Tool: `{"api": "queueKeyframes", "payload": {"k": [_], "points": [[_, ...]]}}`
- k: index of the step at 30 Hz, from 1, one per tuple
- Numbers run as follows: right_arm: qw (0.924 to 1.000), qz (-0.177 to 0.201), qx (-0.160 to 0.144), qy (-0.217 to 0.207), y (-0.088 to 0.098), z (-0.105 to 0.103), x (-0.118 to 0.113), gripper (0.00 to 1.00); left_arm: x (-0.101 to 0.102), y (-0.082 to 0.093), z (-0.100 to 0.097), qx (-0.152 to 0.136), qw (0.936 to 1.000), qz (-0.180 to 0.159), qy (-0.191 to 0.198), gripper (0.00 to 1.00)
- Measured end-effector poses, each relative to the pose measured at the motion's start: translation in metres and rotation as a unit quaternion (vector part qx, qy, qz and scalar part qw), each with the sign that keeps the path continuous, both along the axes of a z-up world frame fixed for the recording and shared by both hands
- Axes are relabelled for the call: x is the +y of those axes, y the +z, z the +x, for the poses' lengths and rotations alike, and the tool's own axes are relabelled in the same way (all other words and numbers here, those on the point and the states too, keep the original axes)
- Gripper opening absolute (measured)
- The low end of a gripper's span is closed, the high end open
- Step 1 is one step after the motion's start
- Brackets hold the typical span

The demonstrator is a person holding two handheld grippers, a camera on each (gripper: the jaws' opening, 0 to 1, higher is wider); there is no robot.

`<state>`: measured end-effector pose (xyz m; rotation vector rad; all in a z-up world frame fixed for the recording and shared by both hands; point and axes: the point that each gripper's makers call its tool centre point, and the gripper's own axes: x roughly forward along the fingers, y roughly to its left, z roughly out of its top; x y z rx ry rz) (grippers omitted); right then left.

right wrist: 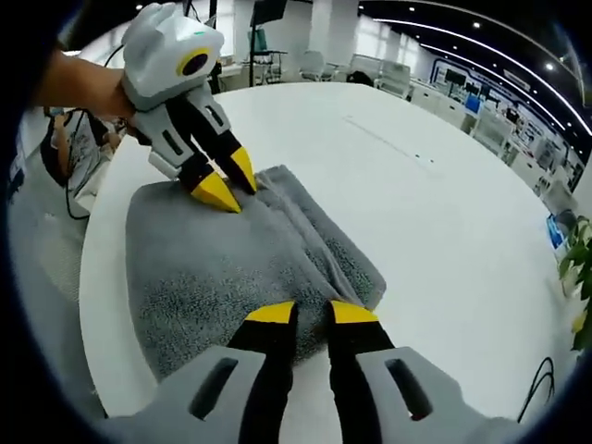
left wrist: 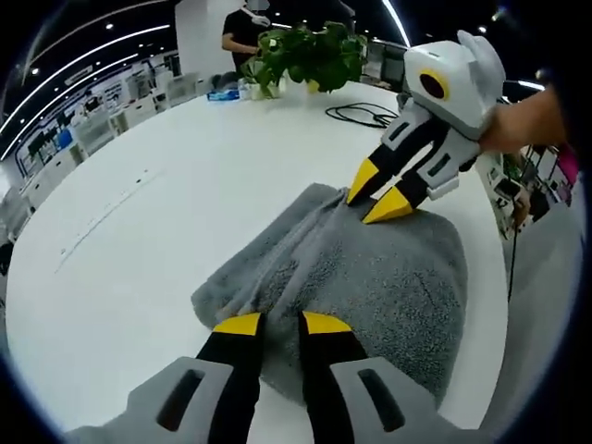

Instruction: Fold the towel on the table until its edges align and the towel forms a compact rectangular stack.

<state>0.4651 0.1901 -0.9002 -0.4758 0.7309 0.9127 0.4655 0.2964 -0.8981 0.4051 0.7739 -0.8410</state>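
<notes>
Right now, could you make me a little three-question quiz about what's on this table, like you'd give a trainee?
1. True or false: the grey towel lies flat and fully unfolded on the white table.
2. Where do the yellow tips of the left gripper and the right gripper rest? A. on opposite ends of the towel's raised fold; B. on the black cable; C. on bare tabletop.
3. What stands at the table's far edge in the left gripper view?

Key
1. False: it is partly folded, with a ridge of bunched layers.
2. A.
3. A leafy green plant.
</notes>
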Motion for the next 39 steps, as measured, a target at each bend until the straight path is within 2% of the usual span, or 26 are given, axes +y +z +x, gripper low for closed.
{"api": "queueKeyframes", "payload": {"k": [5,9,12,13,16,20,27,29,33,39], "points": [[0.9998,0.015,0.004,-0.011,0.001,-0.001,-0.001,0.11,0.0,0.0,0.0,-0.004,1.0,-0.003,0.005,0.15],[0.9996,0.023,0.003,-0.018,0.009,-0.003,-0.002,0.11,0.002,0.008,-0.002,0.002,0.9997,-0.013,0.021,0.17],[0.9986,0.041,-0.008,-0.031,0.019,-0.005,-0.003,0.15,0.006,0.016,-0.005,0.02,0.9951,-0.061,0.075,0.22],[0.9984,0.045,-0.008,-0.035,0.021,-0.006,-0.004,0.16,0.007,0.017,-0.006,0.021,0.9944,-0.068,0.078,0.24],[0.9974,0.057,-0.014,-0.041,0.027,-0.011,-0.005,0.22,0.009,0.021,-0.016,0.02,0.9949,-0.072,0.068,0.25],[0.9966,0.07,-0.015,-0.04,0.032,-0.021,-0.006,0.23,0.01,0.023,-0.025,0.017,0.9959,-0.07,0.055,0.25],[0.9949,0.096,-0.026,-0.012,0.044,-0.04,0.001,0.26,0.007,0.033,-0.043,0.008,0.9971,-0.073,0.022,0.25],[0.9942,0.103,-0.032,0.002,0.046,-0.043,0.003,0.24,0.007,0.033,-0.048,-0.002,0.9985,-0.054,-0.006,0.25],[0.9943,0.097,-0.042,0.018,0.043,-0.051,0.005,0.18,0.002,0.037,-0.061,-0.004,0.9981,-0.054,-0.029,0.25],[0.9945,0.086,-0.05,0.034,0.041,-0.063,0.002,0.0,0.0,0.039,-0.07,-0.009,0.9976,-0.053,-0.043,0.23]]}}
